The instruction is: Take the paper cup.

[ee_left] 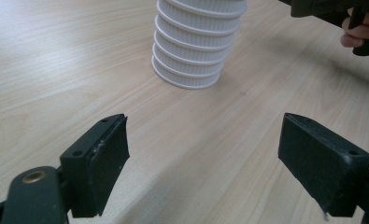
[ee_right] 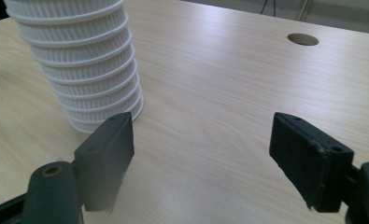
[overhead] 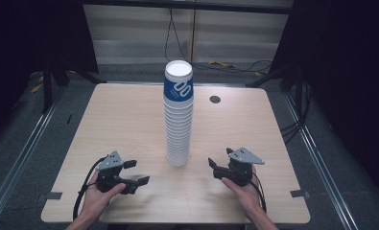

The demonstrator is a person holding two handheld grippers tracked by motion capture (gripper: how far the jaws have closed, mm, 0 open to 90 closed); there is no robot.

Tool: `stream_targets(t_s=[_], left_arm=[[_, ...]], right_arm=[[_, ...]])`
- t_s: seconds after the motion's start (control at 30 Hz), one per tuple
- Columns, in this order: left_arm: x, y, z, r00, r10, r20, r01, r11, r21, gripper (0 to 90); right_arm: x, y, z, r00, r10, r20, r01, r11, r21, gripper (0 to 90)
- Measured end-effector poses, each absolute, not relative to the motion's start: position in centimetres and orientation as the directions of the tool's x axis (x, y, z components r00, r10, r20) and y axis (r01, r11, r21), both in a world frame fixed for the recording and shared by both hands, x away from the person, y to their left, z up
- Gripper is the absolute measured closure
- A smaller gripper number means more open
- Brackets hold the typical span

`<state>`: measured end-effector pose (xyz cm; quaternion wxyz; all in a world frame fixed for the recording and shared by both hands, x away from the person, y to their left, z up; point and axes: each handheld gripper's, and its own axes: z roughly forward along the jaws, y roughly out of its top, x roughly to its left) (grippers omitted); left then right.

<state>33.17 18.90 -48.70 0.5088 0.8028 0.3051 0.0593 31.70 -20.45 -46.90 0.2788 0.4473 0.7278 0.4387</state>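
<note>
Both grippers, left (overhead: 138, 172) and right (overhead: 215, 167), gape empty near your table edge; a careless nudge could topple the tall white ribbed paper-cup stack (overhead: 178, 115).

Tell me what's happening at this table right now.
A person holds a two-jaw gripper in each hand at a wooden table. A tall stack of paper cups stands upright between them, its top cup blue. The left gripper and the right gripper sit low on either side of the stack's base, jaws open and empty, touching nothing.
</note>
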Motion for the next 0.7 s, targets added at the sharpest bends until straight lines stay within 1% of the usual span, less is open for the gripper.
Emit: stream_targets(t_s=[0.37,0.47,0.6,0.7], left_arm=[[33.4,18.8,-48.8,0.802,0.556,-0.218,0.436,-0.295,0.850,16.8],[33.4,18.6,-48.8,0.800,0.569,-0.192,0.424,-0.309,0.851,16.8],[33.2,18.6,-48.8,0.802,0.564,-0.196,0.424,-0.308,0.852,16.8],[33.2,18.6,-48.8,0.804,0.563,-0.191,0.419,-0.309,0.854,16.8]], right_arm=[[32.0,-20.8,-46.8,-0.486,0.873,0.035,0.432,0.206,0.878,21.7],[32.1,-20.8,-46.5,-0.502,0.864,0.040,0.440,0.215,0.872,21.8],[32.2,-20.6,-45.9,-0.531,0.844,0.075,0.451,0.207,0.868,23.1],[32.1,-20.5,-45.6,-0.540,0.838,0.077,0.453,0.212,0.866,23.7]])
